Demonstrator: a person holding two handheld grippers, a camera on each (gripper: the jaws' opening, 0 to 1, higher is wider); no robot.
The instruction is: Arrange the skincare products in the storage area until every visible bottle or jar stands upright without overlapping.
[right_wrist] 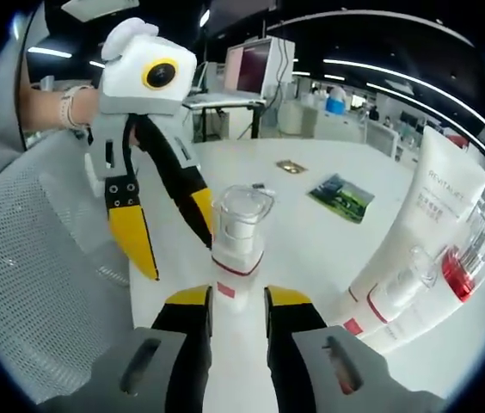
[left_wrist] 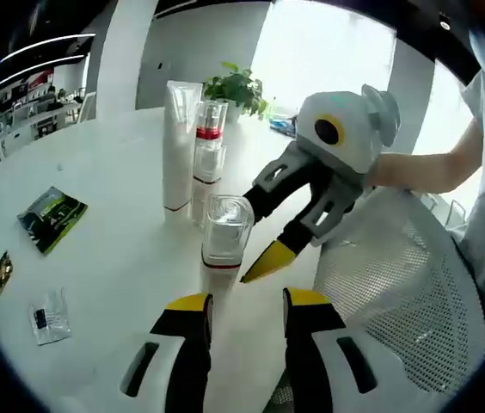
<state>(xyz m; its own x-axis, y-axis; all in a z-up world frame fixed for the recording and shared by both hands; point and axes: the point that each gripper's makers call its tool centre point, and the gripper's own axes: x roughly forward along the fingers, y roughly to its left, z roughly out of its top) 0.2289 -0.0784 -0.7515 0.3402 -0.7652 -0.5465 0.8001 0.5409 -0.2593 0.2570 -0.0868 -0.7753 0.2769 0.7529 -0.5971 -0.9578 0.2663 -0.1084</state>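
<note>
A small bottle (left_wrist: 225, 231) with a clear cap, white body and red band stands upright near the table's edge. In the left gripper view my left gripper (left_wrist: 247, 301) is open just short of its base. My right gripper (left_wrist: 248, 246) reaches in from the right, its fingers spread on either side of the bottle. From the right gripper view the bottle (right_wrist: 237, 243) rises between the open jaws of my right gripper (right_wrist: 238, 298), with gaps on both sides. The left gripper (right_wrist: 180, 261) hangs open beside it. A white tube (left_wrist: 180, 142) and a red-banded clear bottle (left_wrist: 209, 151) stand together behind.
A green packet (left_wrist: 51, 216) and two small sachets (left_wrist: 50, 315) lie on the round white table (left_wrist: 113, 258). A potted plant (left_wrist: 238, 89) stands at the far side. A white mesh chair (left_wrist: 397, 284) is by the near edge, and a person's forearm (left_wrist: 432, 168) holds the right gripper.
</note>
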